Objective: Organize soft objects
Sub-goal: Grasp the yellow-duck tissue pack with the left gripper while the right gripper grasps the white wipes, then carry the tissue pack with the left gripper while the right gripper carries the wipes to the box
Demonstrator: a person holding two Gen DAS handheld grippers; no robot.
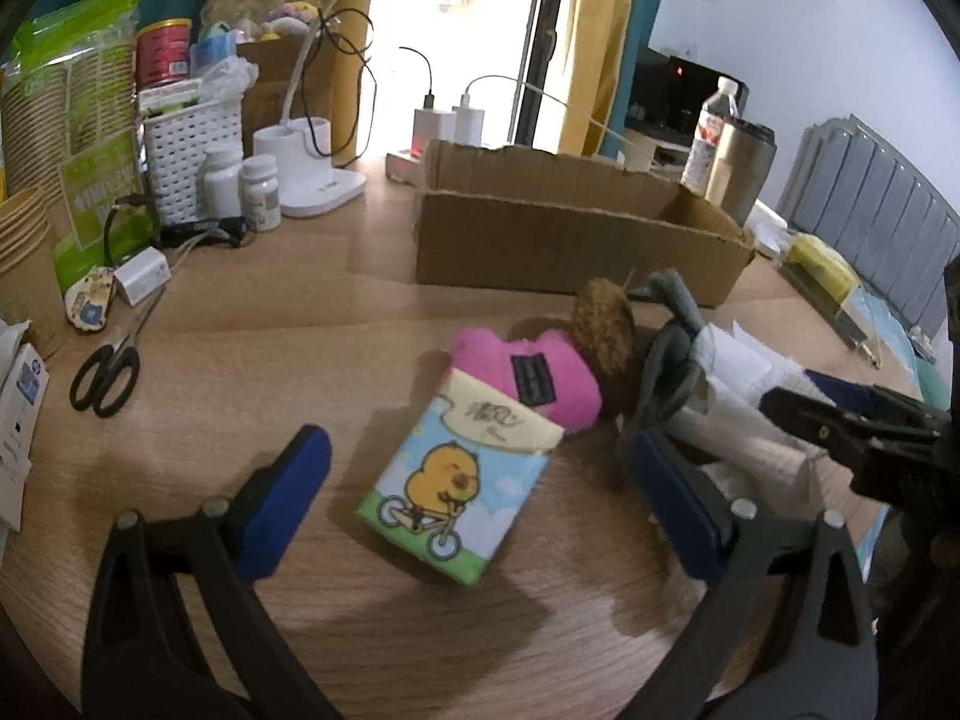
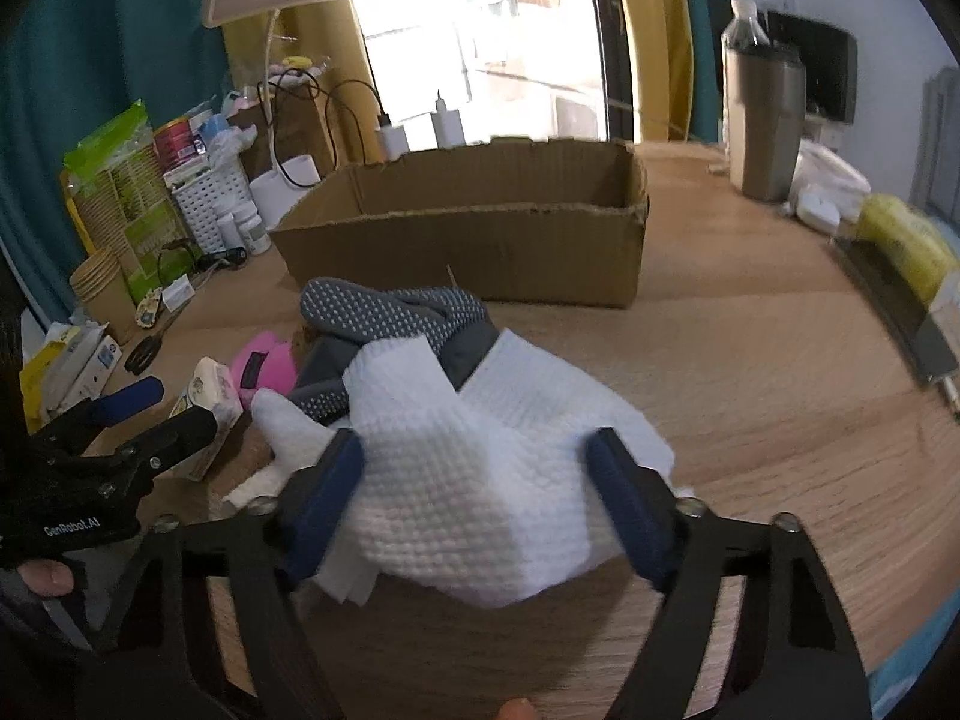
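**Right wrist view: one white cloth between the right jaws, four more soft things on the table**

The right gripper (image 2: 474, 480) straddles a crumpled white cloth (image 2: 480, 480); its two blue pads (image 2: 624, 510) stand at either side of the bundle, and whether they press on it cannot be told. The left gripper (image 1: 480, 480) hangs with its jaws wide, nothing between them, above one tissue pack (image 1: 459, 480) printed with a yellow chick on a bicycle.

Just beyond the pack, touching its far end, lies one pink plush piece (image 1: 528, 378). To its right sits one brown fuzzy ball (image 1: 603, 330), and next to that one pair of grey dotted socks (image 2: 390, 312), partly under the white cloth.

One open cardboard box (image 2: 480, 252) stands farther off on the wooden table (image 1: 300, 330). Far left are one pair of scissors (image 1: 105, 375), two white pill bottles (image 1: 240, 186) and one white basket (image 1: 192, 150).
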